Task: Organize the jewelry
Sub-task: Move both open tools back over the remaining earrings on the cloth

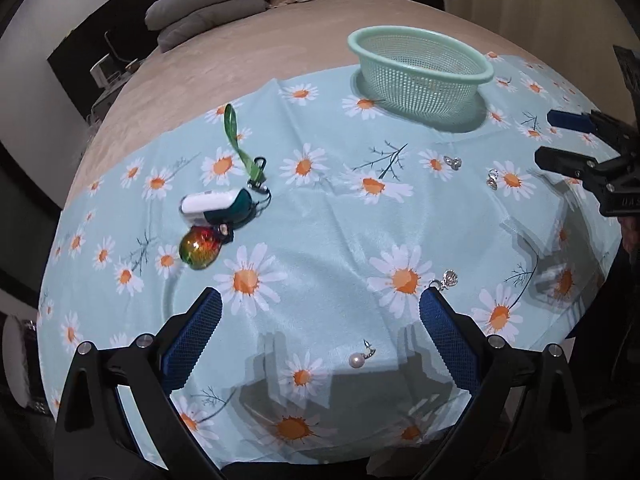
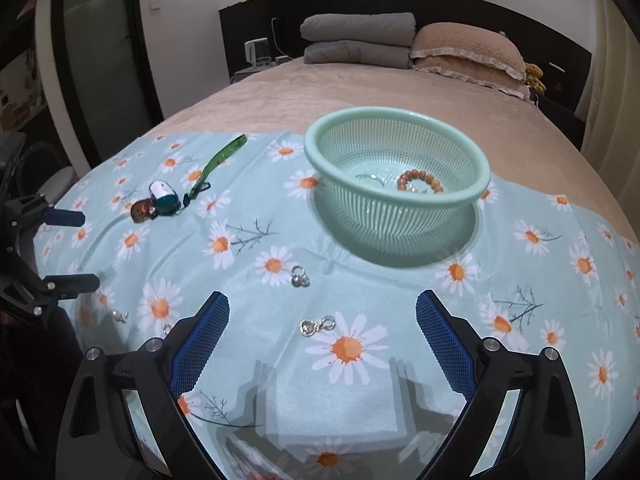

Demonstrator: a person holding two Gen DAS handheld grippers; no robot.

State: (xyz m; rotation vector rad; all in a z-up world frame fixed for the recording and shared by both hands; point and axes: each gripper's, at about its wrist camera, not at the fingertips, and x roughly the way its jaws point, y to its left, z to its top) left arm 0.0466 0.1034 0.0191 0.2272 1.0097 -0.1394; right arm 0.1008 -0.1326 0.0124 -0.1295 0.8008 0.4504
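Over at the far left of the daisy-print cloth (image 2: 360, 384) spread on the bed lies a green lanyard strap (image 2: 224, 156), its clip end running down to a small white-and-teal case (image 2: 164, 196) with an iridescent red-green bauble (image 2: 141, 210) touching its near side. Nearer the edge, the left gripper (image 1: 320, 316) hangs above the cloth with its blue-padded fingers (image 1: 196, 340) spread wide and nothing between them; a pearl earring (image 1: 358, 358) lies on the cloth in the gap between them, toward the right finger, and a small silver charm (image 1: 448, 280) sits just beyond the tip of that finger. Moving toward the middle, a pair of silver rings (image 2: 300, 276) rests on the cloth, and nearer the front a silver pendant (image 2: 316, 326) lies between the fingers of the right gripper (image 2: 322, 316), closer to the left one. That gripper too is spread wide and holds nothing, poised above the cloth with its shadow falling below it. Beyond it and a little right stands the mint-green mesh basket (image 2: 400, 216), upright on the cloth, with a brown beaded bracelet (image 2: 420, 182) and a thin silvery piece (image 2: 370, 179) already lying inside on its bottom. Behind everything, at the head of the bed, are folded grey blankets (image 2: 356, 40) and a beige pillow (image 2: 468, 48) to their right.
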